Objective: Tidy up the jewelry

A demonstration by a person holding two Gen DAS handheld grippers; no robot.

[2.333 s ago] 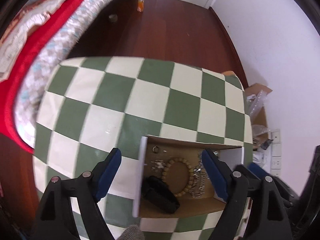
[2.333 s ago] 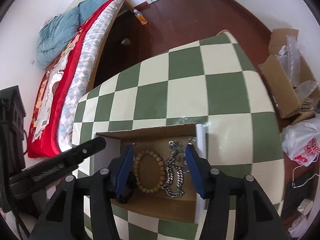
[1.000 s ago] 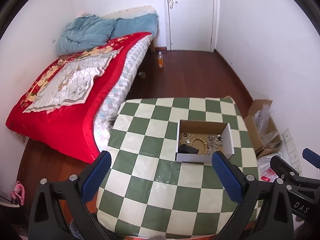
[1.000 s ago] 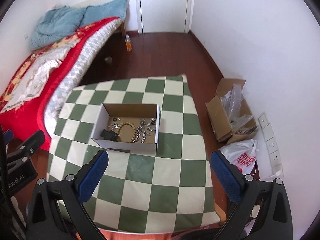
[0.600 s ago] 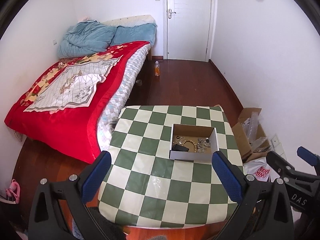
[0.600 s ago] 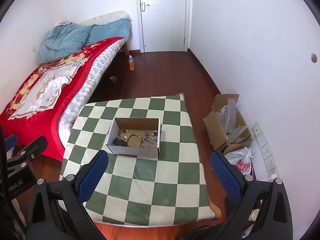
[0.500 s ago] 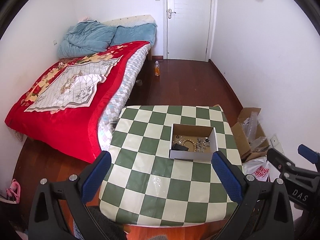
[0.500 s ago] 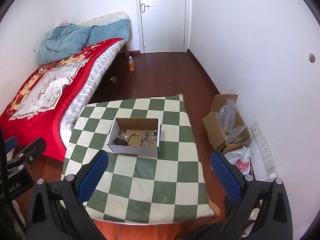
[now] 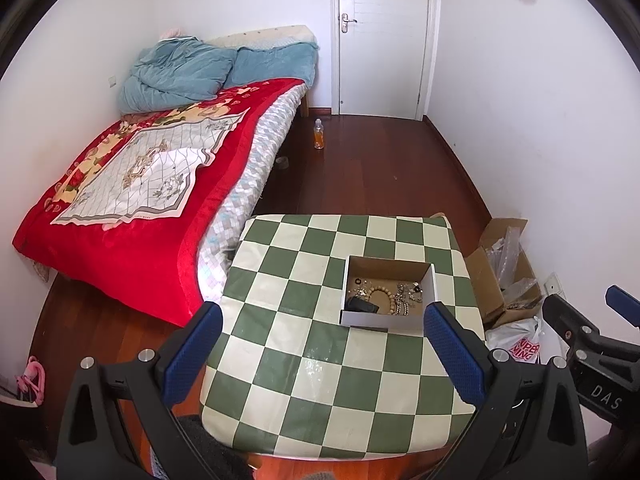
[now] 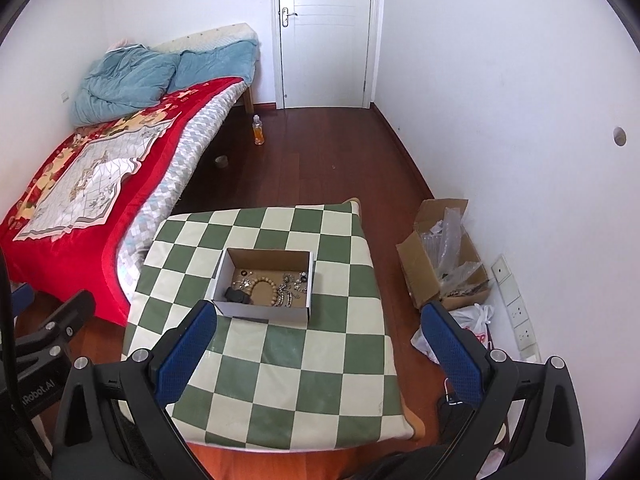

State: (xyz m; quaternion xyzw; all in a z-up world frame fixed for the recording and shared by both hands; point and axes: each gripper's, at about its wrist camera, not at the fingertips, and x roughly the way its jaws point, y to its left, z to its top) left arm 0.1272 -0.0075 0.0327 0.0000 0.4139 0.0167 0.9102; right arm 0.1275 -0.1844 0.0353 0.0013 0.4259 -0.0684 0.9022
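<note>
- Cardboard box [image 9: 386, 294] sits on the checked table [image 9: 320, 360], far of the left gripper [image 9: 318, 350], whose fingers are spread wide and empty.
- Beaded bracelet [image 10: 265, 290] lies mid-box beside slippery, tangle-prone chains [image 10: 286, 294]; stiff beads suit a rim pinch. Right gripper [image 10: 316, 346] gapes wide, empty.

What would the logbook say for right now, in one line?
left gripper: open, empty | right gripper: open, empty | jewelry: in cardboard box | box on checkered table

The small pieces in the box [image 9: 387, 322] are too tiny to tell apart. The lower frame edge cuts off each tool's handle and the surface's [image 10: 280, 364] legs.
</note>
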